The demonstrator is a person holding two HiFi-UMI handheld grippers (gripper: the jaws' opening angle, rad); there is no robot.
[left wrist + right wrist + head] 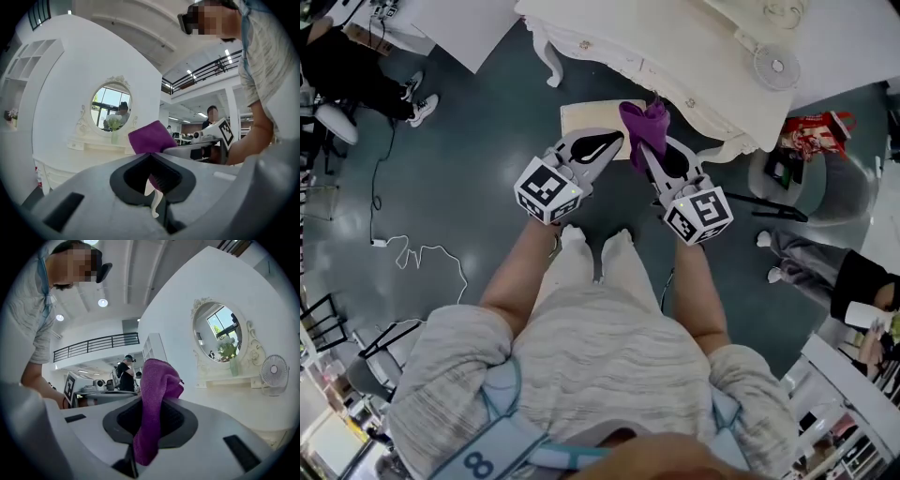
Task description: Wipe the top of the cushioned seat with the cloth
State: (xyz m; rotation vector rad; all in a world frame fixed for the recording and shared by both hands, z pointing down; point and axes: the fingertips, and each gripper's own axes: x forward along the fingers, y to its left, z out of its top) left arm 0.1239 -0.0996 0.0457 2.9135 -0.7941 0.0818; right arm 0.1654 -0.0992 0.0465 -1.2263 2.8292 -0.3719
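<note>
Your right gripper (650, 150) has its two fingers pressed onto the purple cloth (644, 122) and pinches it. In the right gripper view the cloth passes straight between the fingers. One bunched end stands up above the tips in the air, and the other end hangs down behind them, inside the dark hollow of the jaws.

Your left gripper (611, 142) has its fingers pressed together at the tips, and nothing is between them. In its own view the cloth shows just beyond the tips and a little to the right, apart from them, with the right gripper beside it.

In the head view both grippers are close side by side and point away from you. They are over the cream seat (579, 116), which stands on the dark floor (478, 141) just in front of the white dressing table (675, 52). From this view the cloth covers the far right corner of the seat and reaches the table edge. The left gripper covers the near edge of the seat. A round mirror (219, 333) and a small fan (273, 372) are on the table.
</note>
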